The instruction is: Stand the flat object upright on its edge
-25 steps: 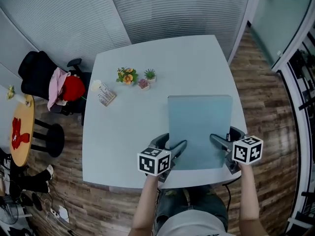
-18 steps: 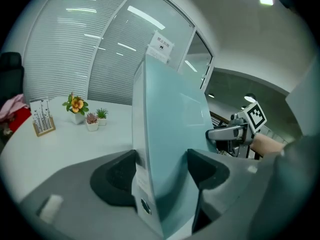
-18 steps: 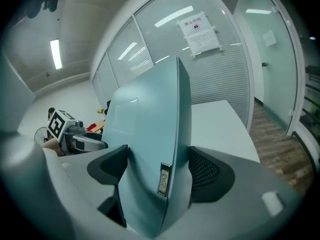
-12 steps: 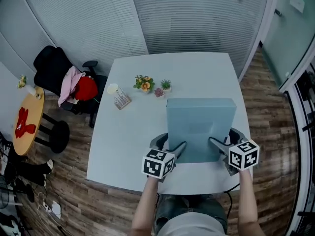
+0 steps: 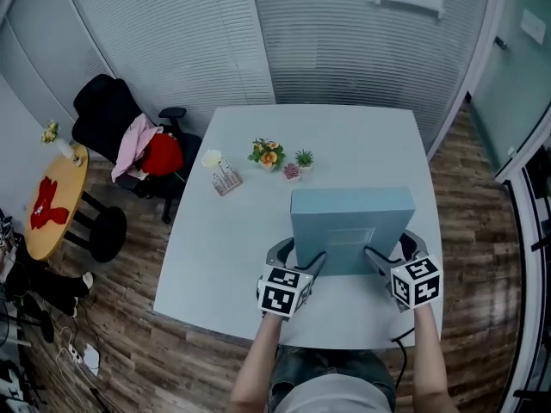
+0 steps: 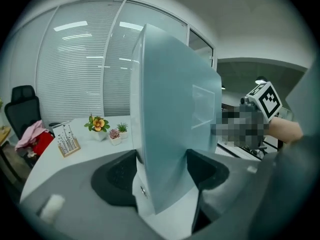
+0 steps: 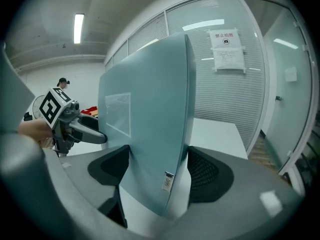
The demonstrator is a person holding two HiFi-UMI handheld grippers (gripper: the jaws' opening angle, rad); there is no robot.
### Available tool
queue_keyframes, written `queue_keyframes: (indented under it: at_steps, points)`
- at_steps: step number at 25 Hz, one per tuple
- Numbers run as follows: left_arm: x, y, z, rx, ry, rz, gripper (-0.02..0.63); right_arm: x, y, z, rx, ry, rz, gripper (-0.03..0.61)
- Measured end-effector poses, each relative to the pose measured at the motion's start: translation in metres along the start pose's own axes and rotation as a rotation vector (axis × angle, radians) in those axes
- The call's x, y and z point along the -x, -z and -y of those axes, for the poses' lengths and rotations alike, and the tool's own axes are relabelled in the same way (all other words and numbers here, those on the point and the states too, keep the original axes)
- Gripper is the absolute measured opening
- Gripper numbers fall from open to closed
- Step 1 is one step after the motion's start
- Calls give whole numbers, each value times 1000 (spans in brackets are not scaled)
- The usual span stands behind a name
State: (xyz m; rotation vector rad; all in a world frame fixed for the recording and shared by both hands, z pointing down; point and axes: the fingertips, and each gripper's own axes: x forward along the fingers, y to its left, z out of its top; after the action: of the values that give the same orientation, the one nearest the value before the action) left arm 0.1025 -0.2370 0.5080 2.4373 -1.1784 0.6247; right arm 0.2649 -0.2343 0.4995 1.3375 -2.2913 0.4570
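**Item.** Pale blue-green flat rectangular box (image 5: 351,231), standing nearly upright at the near side of the white square table (image 5: 232,231), broad face toward the person. Whether its lower edge rests on the tabletop cannot be told.

**Holders.** Left gripper (image 5: 297,258) is clamped on the box's left end, right gripper (image 5: 392,253) on its right end. In each gripper view both dark pads press against opposite faces of the box.

**Left gripper view only.** The box (image 6: 175,134) fills the gap in the left gripper (image 6: 162,176). A faint rectangular outline (image 6: 205,106) shows on its face and a small round dot (image 6: 143,189) low on its narrow edge. The right gripper's marker cube (image 6: 265,98) shows beyond it.

**Right gripper view only.** The box (image 7: 150,134) sits in the right gripper (image 7: 157,171). A small white label (image 7: 166,181) is on its narrow edge, print too small to read. The left gripper's marker cube (image 7: 52,106) shows at the left. A paper notice (image 7: 226,49) hangs on the glass wall, its red heading too small to read with certainty.

**Head view only.** Black office chair (image 5: 112,119) with a pink garment (image 5: 135,143) draped on it, and a round yellow side table (image 5: 53,200), both well apart from the box.

**Containers.** Three small pots stand mid-table: orange flowers (image 5: 269,154), a green plant (image 5: 304,158), a pink plant (image 5: 292,172). A wooden stand holding a printed card (image 5: 225,177) lies near them.
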Motion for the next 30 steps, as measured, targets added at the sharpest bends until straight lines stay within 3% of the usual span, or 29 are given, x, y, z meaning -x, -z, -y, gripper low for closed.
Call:
queue_keyframes:
  at_steps: [16, 30]
  points:
    - [-17, 31, -15, -54, -78, -52, 316, -20, 25, -5, 104, 54, -88, 371]
    - [-16, 33, -16, -12, -66, -19, 316, -22, 28, -4, 59, 82, -54, 370]
